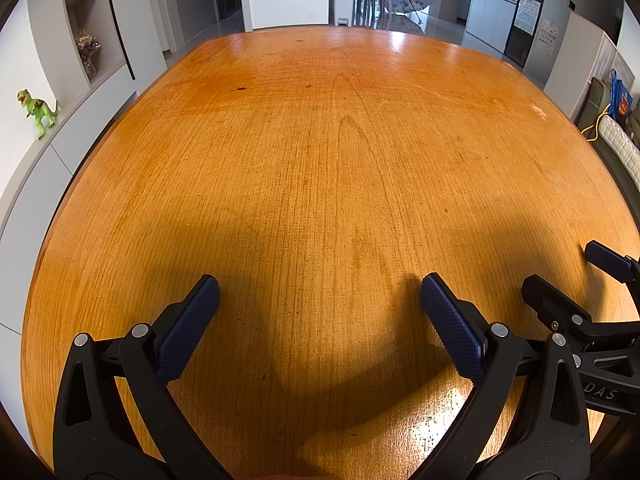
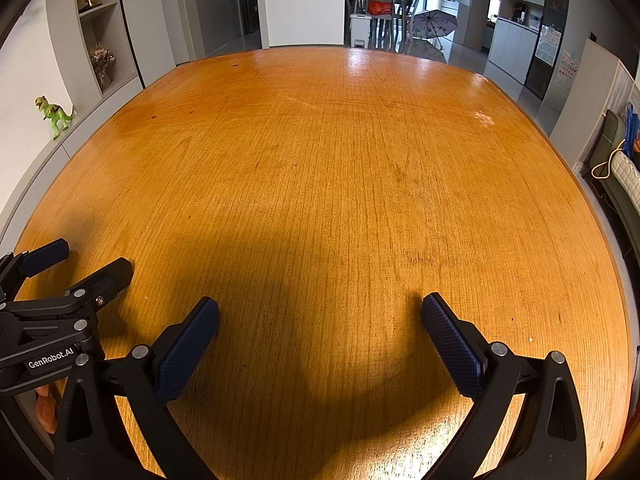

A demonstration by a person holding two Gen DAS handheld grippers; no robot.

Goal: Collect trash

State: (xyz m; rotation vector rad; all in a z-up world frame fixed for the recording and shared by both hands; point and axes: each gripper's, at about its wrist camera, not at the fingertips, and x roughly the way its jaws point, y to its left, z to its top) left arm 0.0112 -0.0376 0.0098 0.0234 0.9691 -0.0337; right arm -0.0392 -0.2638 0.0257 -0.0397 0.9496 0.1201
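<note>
Left to right: green toy dinosaur (image 1: 35, 111) on the white side cabinet (image 1: 48, 160), then the left gripper (image 1: 320, 296) over the near edge of the wooden table (image 1: 320, 140), jaws spread wide, nothing between the blue pads. Right gripper (image 2: 320, 316) just beside it, jaws likewise spread, holding nothing. "GenRobot.AI" printed on the left gripper's body in the right wrist view; partial "DAS" on the right gripper's body. No trash in either view.
</note>
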